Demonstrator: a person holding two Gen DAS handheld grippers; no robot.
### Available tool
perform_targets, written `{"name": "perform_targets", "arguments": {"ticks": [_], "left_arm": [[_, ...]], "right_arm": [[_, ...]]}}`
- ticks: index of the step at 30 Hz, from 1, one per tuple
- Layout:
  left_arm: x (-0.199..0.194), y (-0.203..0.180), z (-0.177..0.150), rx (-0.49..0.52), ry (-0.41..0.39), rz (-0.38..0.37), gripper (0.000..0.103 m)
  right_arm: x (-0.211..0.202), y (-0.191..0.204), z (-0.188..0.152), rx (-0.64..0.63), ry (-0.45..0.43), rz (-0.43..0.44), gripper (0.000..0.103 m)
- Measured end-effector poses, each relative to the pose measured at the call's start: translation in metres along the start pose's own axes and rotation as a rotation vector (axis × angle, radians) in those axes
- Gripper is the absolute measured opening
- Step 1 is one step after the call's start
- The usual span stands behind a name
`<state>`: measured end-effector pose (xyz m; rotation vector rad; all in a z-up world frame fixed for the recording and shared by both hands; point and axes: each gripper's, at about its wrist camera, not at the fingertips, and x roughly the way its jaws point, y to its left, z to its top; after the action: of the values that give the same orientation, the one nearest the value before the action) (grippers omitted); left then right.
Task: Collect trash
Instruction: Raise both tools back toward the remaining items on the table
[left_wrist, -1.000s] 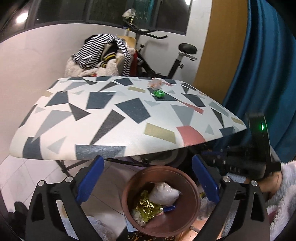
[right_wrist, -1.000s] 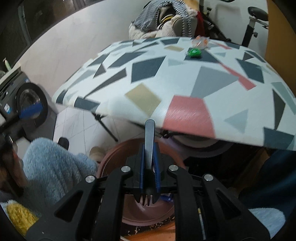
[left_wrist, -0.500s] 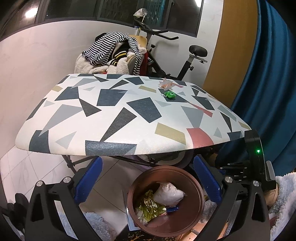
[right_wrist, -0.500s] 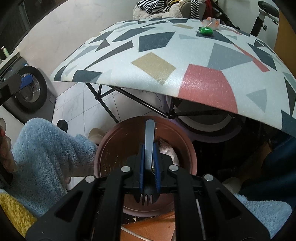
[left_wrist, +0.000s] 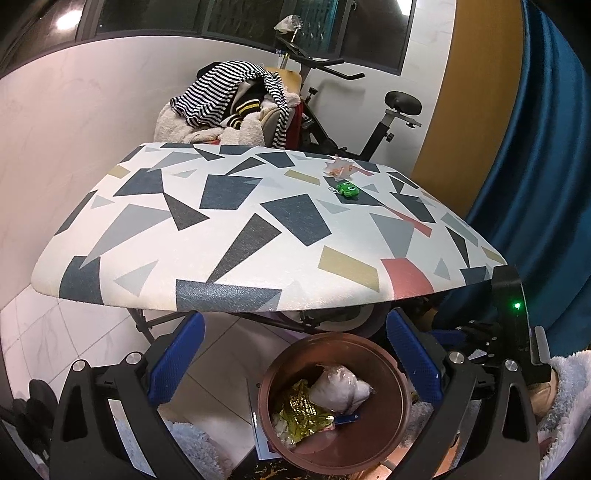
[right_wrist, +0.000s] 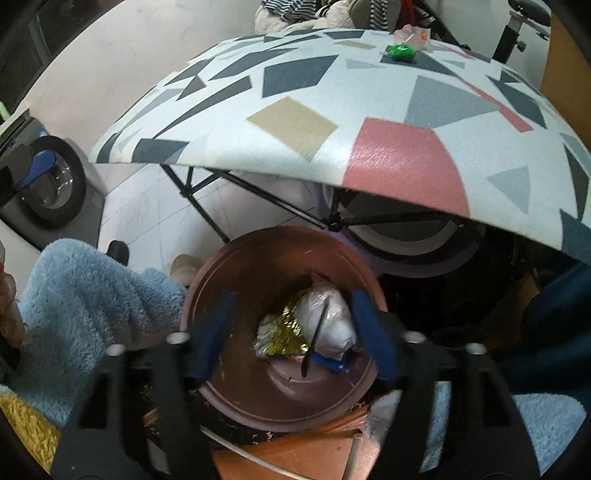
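A brown round bin (left_wrist: 384, 443) stands on the floor under the front edge of the patterned table (left_wrist: 258, 229). It holds a white plastic bag (left_wrist: 340, 391), gold foil (left_wrist: 303, 410) and a blue scrap. My right gripper (right_wrist: 291, 328) is open over the bin (right_wrist: 229, 384), and a black fork (right_wrist: 314, 343) is falling into it onto the white bag (right_wrist: 332, 321). My left gripper (left_wrist: 295, 362) is open and empty above the bin. A clear crumpled wrapper (left_wrist: 340, 168) and a green toy (left_wrist: 347, 190) lie at the table's far right.
An exercise bike (left_wrist: 388, 122) and a chair piled with clothes (left_wrist: 229, 107) stand behind the table. A blue curtain (left_wrist: 546, 184) hangs at the right. A washing machine (right_wrist: 48, 184) is at the left. The table's legs (right_wrist: 258, 199) cross above the bin.
My right gripper was shut on the black fork; it has opened and the fork has dropped into the bin. The left gripper has risen slightly and stayed open.
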<state>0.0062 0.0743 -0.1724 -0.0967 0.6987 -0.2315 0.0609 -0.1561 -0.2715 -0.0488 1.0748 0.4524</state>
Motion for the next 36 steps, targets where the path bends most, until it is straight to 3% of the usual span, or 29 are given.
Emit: {"name": "perform_targets", "arguments": {"ticks": [2, 5, 24, 36], "left_arm": [[0.002, 0.002, 0.002, -0.003, 0.0, 0.003, 0.096], [0.005, 0.003, 0.006, 0.001, -0.001, 0.007, 0.096], [0.021, 0.014, 0.054, 0.035, -0.047, 0.024, 0.096], [0.055, 0.032, 0.093, 0.043, -0.065, 0.007, 0.096]], "right_arm": [[-0.002, -0.001, 0.002, 0.0, -0.016, -0.013, 0.092], [-0.005, -0.004, 0.006, -0.008, -0.036, -0.036, 0.096], [-0.042, -0.063, 0.081, 0.029, -0.162, -0.107, 0.097], [-0.023, -0.107, 0.146, 0.089, -0.161, -0.119, 0.097]]}}
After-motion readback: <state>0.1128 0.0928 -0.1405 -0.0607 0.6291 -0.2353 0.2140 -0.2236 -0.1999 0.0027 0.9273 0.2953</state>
